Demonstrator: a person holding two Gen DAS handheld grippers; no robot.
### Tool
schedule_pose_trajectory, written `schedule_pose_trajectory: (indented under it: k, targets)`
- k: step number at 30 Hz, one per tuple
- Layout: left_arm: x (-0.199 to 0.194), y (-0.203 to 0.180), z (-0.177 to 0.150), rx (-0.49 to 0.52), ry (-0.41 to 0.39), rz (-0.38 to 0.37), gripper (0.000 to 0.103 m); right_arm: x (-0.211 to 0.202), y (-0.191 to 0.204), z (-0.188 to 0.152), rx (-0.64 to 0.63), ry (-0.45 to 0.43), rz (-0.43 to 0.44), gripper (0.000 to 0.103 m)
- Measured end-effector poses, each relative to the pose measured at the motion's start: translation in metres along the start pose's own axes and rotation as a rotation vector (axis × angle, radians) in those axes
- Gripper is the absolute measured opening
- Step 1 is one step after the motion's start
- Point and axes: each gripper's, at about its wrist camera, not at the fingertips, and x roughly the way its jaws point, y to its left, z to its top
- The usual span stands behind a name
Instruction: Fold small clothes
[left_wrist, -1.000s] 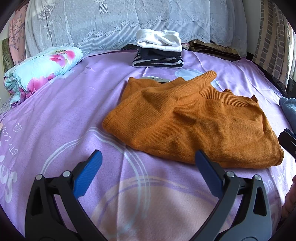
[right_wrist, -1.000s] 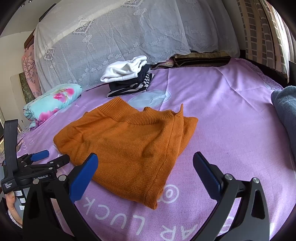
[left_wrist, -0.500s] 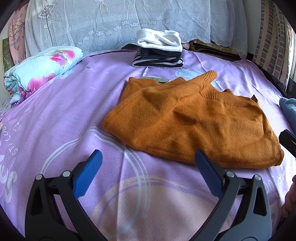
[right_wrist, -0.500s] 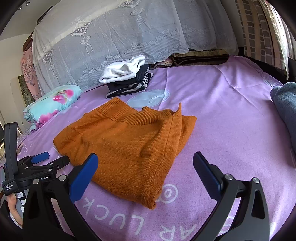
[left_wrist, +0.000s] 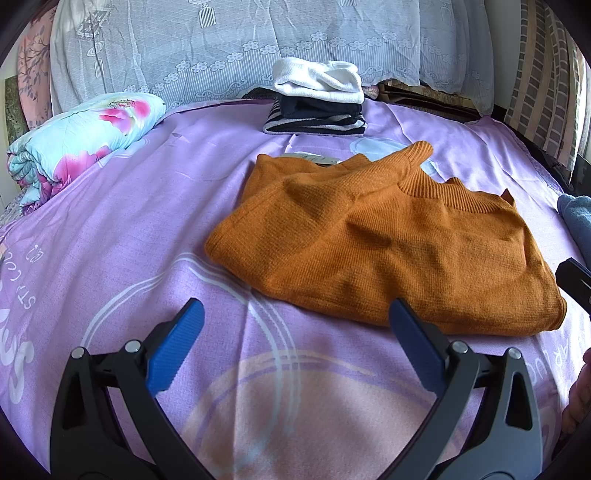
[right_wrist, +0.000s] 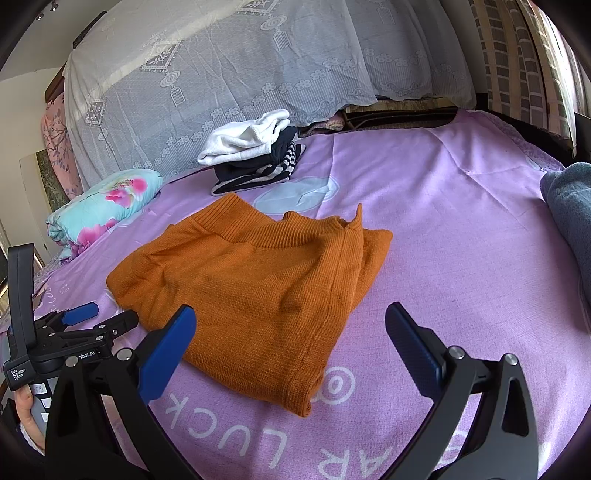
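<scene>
Lying folded, sweater (left_wrist: 384, 240) collar rearward.

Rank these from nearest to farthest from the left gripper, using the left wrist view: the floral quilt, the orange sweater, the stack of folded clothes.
From the left gripper:
1. orange sweater, just ahead, slightly right.
2. floral quilt, far left.
3. stack of folded clothes, at the back, centre.

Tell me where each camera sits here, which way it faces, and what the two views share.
Left wrist: on the left gripper, low over the purple bedspread, facing the headboard; its open blue fingers and a bit of hand at right show.
Right wrist: on the right gripper, facing the headboard from further right; its open fingers show, plus the left gripper and its holding hand at lower left.
Shared: orange sweater, stack of folded clothes, floral quilt.
</scene>
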Motion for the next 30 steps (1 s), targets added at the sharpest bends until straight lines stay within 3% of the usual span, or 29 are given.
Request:
schedule_pose_trajectory:
  k: [24, 28, 30]
  targets:
    - [0.000, 0.000, 0.000, 0.000, 0.000, 0.000, 0.101, 0.001, 0.000, -0.001, 0.005, 0.005, 0.002, 0.102]
    - [0.001, 0.003, 0.001, -0.015, 0.011, -0.003, 0.101, 0.007, -0.005, -0.002, 0.035, 0.039, 0.017, 0.102]
    - [0.002, 0.006, 0.006, -0.029, 0.020, -0.023, 0.101, 0.016, -0.009, -0.001, 0.062, 0.094, 0.071, 0.102]
